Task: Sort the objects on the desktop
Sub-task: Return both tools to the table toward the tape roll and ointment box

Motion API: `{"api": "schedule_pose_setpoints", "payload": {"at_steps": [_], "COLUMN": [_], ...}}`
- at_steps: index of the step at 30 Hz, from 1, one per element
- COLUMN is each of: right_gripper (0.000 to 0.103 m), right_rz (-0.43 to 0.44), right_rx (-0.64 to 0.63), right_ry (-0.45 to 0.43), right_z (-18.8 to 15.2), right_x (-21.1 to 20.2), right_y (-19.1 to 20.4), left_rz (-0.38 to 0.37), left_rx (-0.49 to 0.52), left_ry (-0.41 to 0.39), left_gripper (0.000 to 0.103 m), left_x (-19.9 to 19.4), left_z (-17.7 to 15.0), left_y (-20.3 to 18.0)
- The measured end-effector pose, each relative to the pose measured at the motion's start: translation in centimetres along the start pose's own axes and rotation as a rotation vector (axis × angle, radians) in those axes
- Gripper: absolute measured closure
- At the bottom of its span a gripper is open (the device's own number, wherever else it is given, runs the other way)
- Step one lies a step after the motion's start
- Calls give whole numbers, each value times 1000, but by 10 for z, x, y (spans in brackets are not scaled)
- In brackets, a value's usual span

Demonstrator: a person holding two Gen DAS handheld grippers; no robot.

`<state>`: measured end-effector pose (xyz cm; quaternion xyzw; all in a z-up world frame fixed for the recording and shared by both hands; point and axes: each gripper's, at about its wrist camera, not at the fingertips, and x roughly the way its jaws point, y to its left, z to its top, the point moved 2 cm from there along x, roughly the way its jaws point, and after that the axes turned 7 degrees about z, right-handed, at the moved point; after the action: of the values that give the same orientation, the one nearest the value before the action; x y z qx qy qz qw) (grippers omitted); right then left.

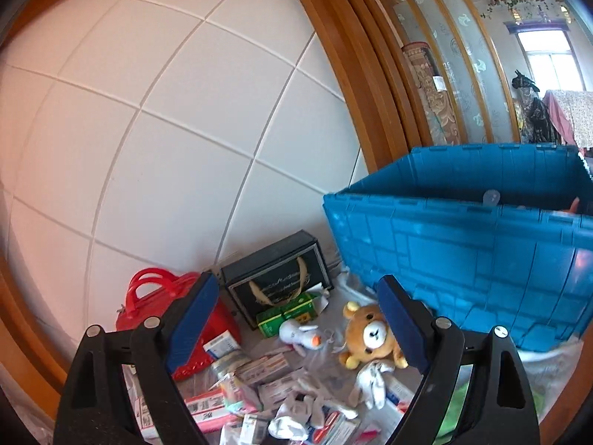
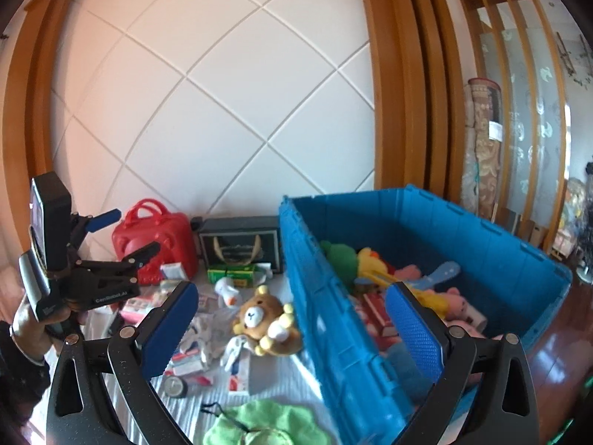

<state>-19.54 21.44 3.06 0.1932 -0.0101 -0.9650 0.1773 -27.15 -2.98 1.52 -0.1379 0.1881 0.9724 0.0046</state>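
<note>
Both claws gape empty — left gripper [image 1: 296, 328], right gripper [image 2: 292, 328]. Fuzzy brown teddy bear [image 2: 268, 320] lies face-up, head toward the wall, beside the ribbed blue plastic crate [image 2: 330, 319].

Left gripper [image 1: 296, 330] and right gripper [image 2: 292, 326] both gape wide, gripping nothing, 2 blue-padded fingers [image 2: 168, 328] apiece.

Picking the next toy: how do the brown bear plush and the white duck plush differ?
The brown bear plush is bigger than the white duck plush. The bear is brown with a pale face; the duck is white with an orange beak. The bear lies nearer the blue crate. Both lie outside it.
</note>
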Motion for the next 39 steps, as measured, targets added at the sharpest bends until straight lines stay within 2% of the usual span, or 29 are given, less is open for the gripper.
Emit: {"api": "schedule_pose_setpoints", "payload": {"at_steps": [5,9,15,19,23,29,32,39], "right_gripper": [1,1,1,1,1,1,1,1], "right_rz": [34,35,61,77,101,138,167,193], "right_rx": [7,5,26,47,40,15,12,0], "right_ry": [74,166,278,333,374,446,501,572], "right_z": [-35,-65,-101,-116,-130,-151,-162,-176], "right_x": [30,59,101,126,152,196,218,265], "right_y": [41,63,70,61,53,43,39,29], "left_rz": [-25,-43,-97,-121,-130,-150,-174,-203], "left_rx": [12,15,-30,-30,-55,-65,-85,-110], "left_ry": [92,155,247,320,378,413,467,542], "left_gripper": [15,15,15,15,15,15,15,15], "left_x": [2,6,15,23,33,52,66,88], "left_z": [-71,-118,-173,-205,-225,-239,-252,-270], "left_y": [31,38,24,4,-12,-34,-44,-56]}}
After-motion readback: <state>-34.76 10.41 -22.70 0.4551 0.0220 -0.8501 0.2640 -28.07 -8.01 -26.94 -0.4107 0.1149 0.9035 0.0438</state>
